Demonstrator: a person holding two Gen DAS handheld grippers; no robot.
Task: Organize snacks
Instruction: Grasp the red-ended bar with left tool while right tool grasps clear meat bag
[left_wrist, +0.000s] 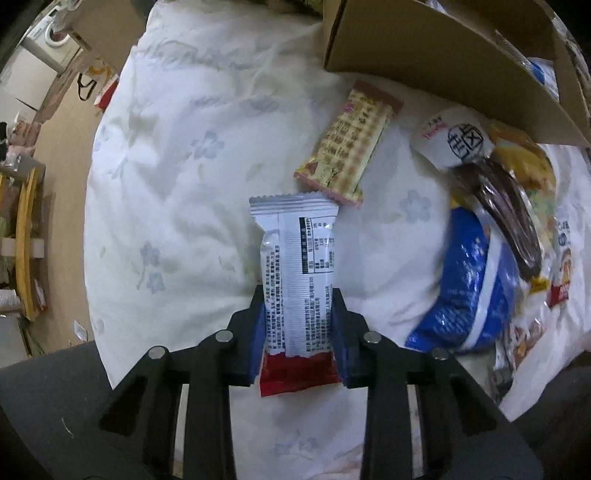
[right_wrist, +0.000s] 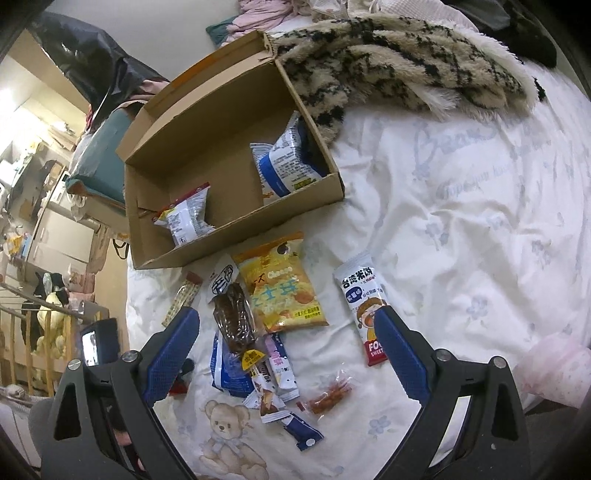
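**Left gripper pinches white snack pack; right gripper spread over the pile**

Left gripper (left_wrist: 298, 325) points straight down at the floral bedsheet (left_wrist: 177, 192). Its blue pads sit against both long sides of a white snack pack (left_wrist: 299, 258) with a red end, which lies printed-back up on the sheet. Pads look pressed on the wrapper; the red end pokes out behind the fingers, toward the camera. The pack's front face is hidden.

Ahead and slightly right of the left gripper: a checkered biscuit bar (left_wrist: 351, 144), apart from the held pack. Further right: a blue bag (left_wrist: 476, 291) with a dark brown wrapped snack (left_wrist: 506, 218) across it, plus more packets cut off by the frame edge, labels unreadable. The cardboard box (left_wrist: 443, 55) is far ahead-right, only its outer wall in this view.

Right gripper (right_wrist: 286, 345) is spread wide, nothing between the pads, tilted down over the snack pile. Between its fingers: yellow cheese snack bag (right_wrist: 282, 291) and several small sachets, overlapped and hard to separate. A white rice-cracker stick (right_wrist: 364, 306) is partly covered by the right finger. Two white packs (right_wrist: 284, 162) already lie in the box ahead. The left gripper is mostly hidden behind the right gripper's left finger.
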